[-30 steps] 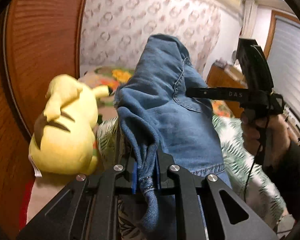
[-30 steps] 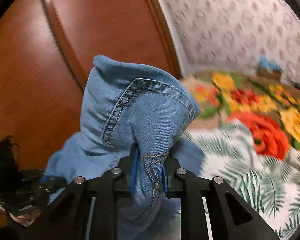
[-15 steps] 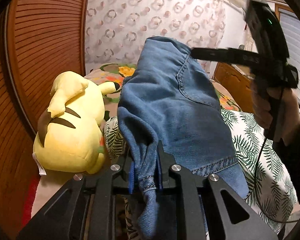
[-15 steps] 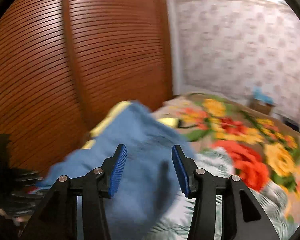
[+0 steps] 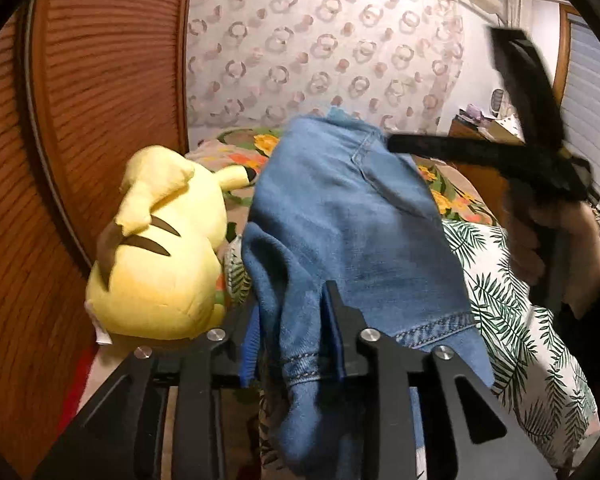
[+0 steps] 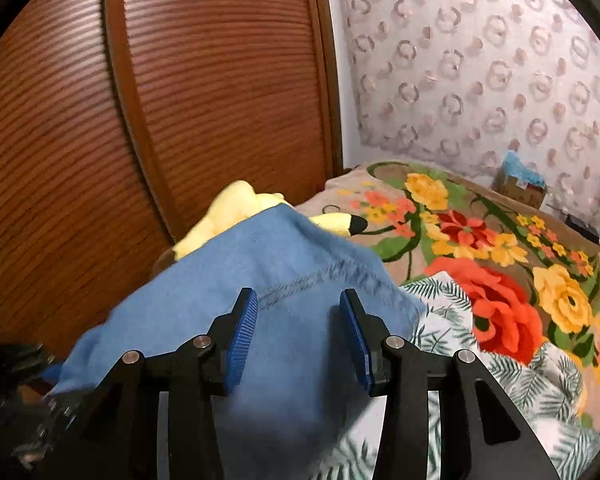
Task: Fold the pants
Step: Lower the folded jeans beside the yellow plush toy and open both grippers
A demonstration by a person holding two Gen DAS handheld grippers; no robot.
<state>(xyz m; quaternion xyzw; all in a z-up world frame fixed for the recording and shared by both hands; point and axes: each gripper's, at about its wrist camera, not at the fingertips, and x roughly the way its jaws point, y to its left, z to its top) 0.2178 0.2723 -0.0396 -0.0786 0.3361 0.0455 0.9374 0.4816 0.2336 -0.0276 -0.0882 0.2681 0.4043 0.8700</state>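
Left gripper (image 5: 292,344) fingers clamped on bunched hem of jeans (image 5: 340,216); denim runs forward and away over bed (image 6: 500,240), long axis along fingers. Right gripper (image 6: 298,332) fingers apart, empty, just above far end. Soft heavy denim; plush (image 5: 160,248) touching its left edge.

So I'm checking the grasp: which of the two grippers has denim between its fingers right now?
The left gripper: jeans fabric is bunched between its fingers. The right gripper stands open, nothing between its blue pads.
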